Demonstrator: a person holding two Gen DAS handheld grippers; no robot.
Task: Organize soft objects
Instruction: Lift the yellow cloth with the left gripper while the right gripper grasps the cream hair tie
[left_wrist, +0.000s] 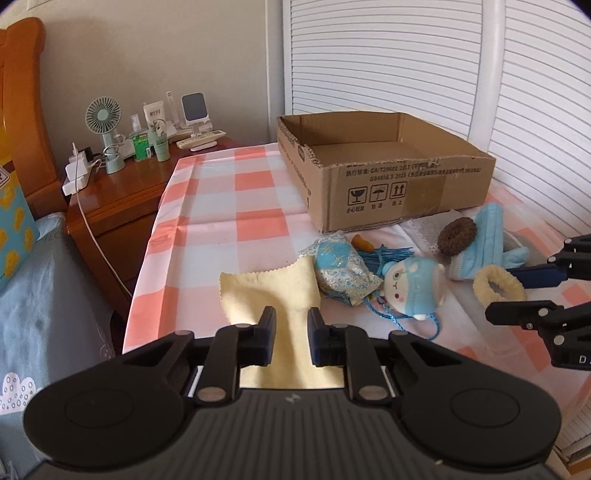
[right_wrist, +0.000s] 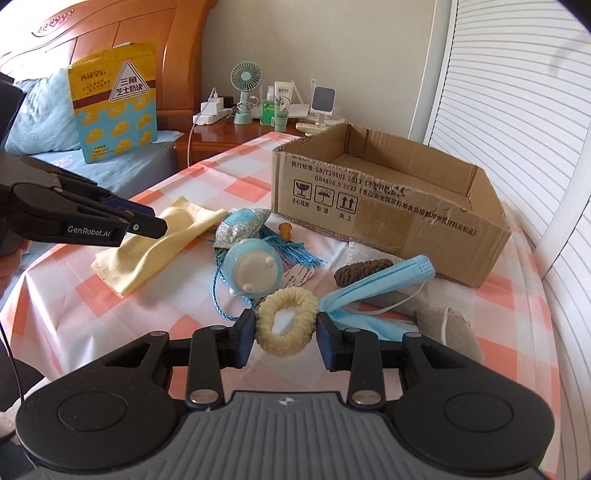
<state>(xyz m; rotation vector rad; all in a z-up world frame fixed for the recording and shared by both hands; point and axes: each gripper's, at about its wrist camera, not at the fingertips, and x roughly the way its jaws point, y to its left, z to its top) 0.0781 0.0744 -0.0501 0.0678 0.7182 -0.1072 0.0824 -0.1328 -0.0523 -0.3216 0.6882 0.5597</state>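
Right wrist: face mask (right_wrist: 388, 284) slants toward box (right_wrist: 406, 218)

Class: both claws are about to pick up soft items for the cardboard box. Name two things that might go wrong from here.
1. The right claw brackets the cream scrunchie, with the blue face mask touching one finger; closing may drag the mask along.
2. The left claw sits above the yellow cloth; it may pinch the checked tablecloth too.

1. Left gripper (left_wrist: 291, 341): jaws parted, narrow gap, fingers level and pointing forward, low over the surface.
2. Right gripper (right_wrist: 286, 341): jaws wide apart, fingers (right_wrist: 246, 341) level and forward, low, nothing clamped between the pads.
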